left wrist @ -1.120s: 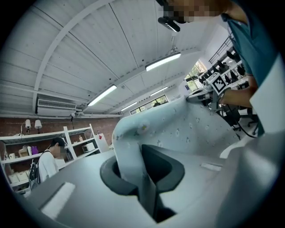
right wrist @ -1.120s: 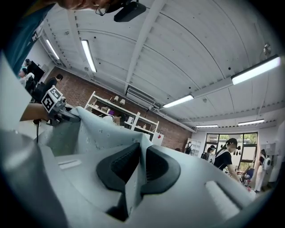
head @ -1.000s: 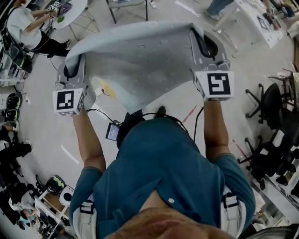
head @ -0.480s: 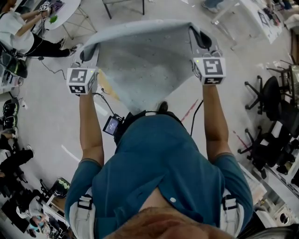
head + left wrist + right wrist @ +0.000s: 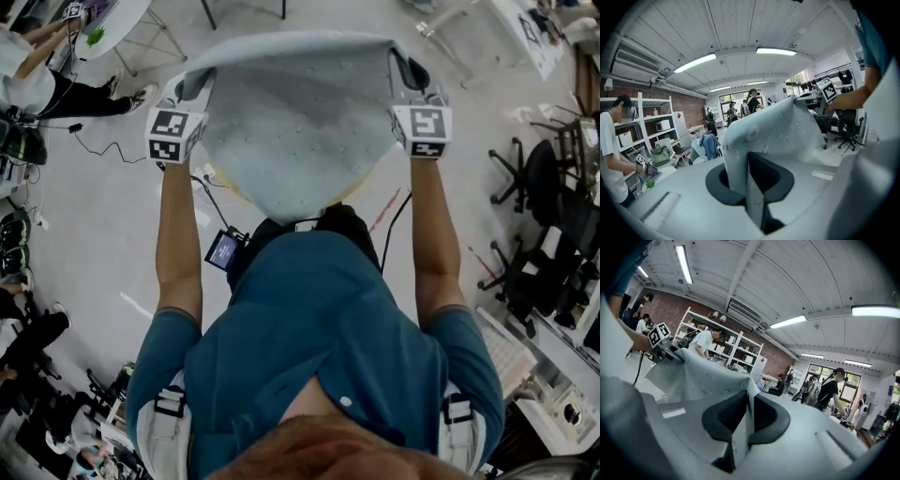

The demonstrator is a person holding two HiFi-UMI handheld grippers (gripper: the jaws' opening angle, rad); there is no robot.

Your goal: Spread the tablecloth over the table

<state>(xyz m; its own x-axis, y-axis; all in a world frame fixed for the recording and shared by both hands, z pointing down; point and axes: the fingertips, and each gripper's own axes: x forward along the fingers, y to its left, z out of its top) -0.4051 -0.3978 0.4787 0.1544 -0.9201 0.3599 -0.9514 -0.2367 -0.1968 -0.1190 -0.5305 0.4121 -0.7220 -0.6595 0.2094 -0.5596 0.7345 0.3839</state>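
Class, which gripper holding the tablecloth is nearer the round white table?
The left gripper; the round white table lies off its side, whereas the right gripper is beside office chairs.

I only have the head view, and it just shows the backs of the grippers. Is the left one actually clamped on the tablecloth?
Observer: Yes. The left gripper view shows the left gripper with its jaws closed on a fold of the tablecloth.
Operator: And the right one?
Observer: The right gripper likewise pinches the tablecloth's edge between closed jaws.
Operator: Is anyone standing ahead of me?
Observer: In the right gripper view, a person in a black top stands farther off, beyond the tablecloth.
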